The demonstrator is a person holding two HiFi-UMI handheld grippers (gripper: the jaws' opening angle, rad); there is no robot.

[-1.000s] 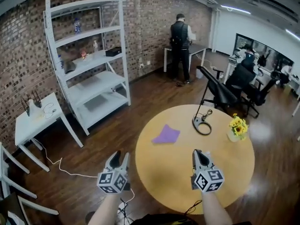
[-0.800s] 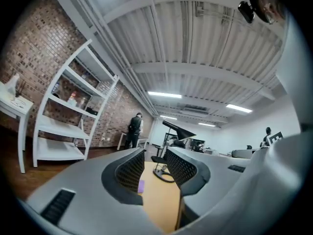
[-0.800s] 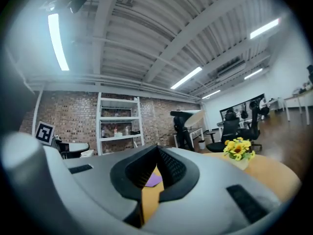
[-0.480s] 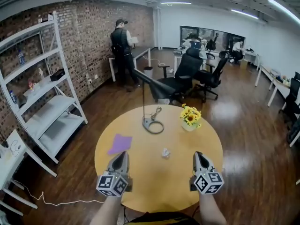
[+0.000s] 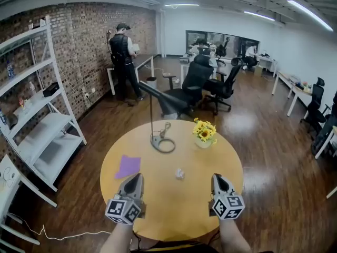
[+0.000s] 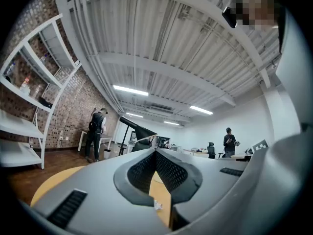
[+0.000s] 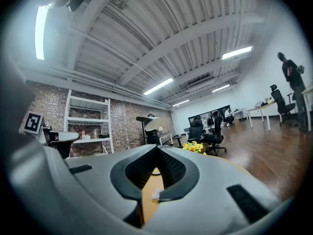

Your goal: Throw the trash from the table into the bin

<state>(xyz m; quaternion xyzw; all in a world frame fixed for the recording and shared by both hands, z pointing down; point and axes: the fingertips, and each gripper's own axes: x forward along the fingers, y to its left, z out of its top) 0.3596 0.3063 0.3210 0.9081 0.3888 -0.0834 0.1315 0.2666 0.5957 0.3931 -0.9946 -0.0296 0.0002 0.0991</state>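
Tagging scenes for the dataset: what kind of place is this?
Most likely an open-plan office: black office chairs and white desks fill the far end, a white shelf unit stands against the brick wall, and a round table sits up front.

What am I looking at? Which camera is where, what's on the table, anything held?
No robot: a person holds a two-jaw tool in each hand. The head view looks down on the left tool and right tool over the near edge of a round table. The other two views ride on the tools, looking along their jaws. On the table: a crumpled white scrap, a purple sheet, flowers and a lamp base. Both tools are shut, holding nothing.
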